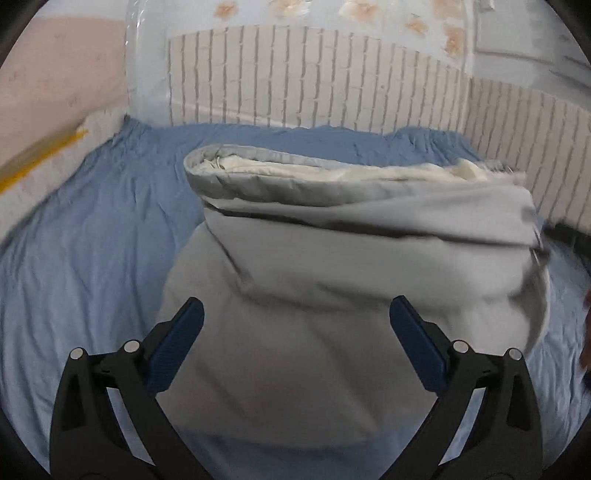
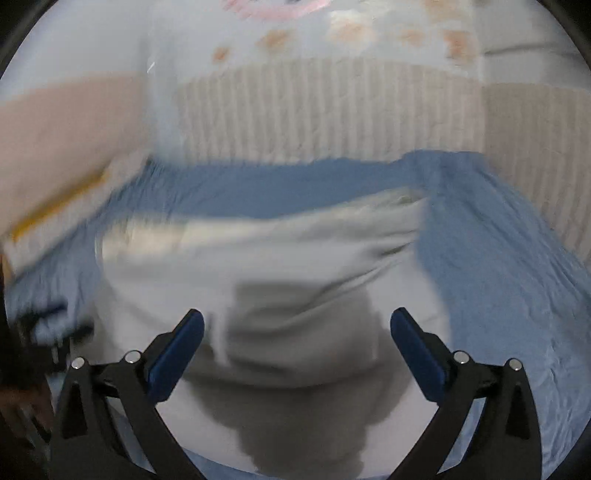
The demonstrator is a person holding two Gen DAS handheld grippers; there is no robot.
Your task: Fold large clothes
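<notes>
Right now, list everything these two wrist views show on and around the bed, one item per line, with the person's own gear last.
folded garment: one, light grey with a cream lining at its far edge, lying in the middle of the bed, not held.
bed sheet: one, blue and wrinkled, under the garment.
striped panel: one, beige with thin dark lines, standing behind the bed.
floral cover: one, pale with orange flowers, above the panel.
wall: pinkish, at far left.
left hand-held gripper: one, black with blue pads, jaws wide open over the near part of the garment.
right hand-held gripper: one, same colours, jaws wide open above the garment, view blurred.
</notes>
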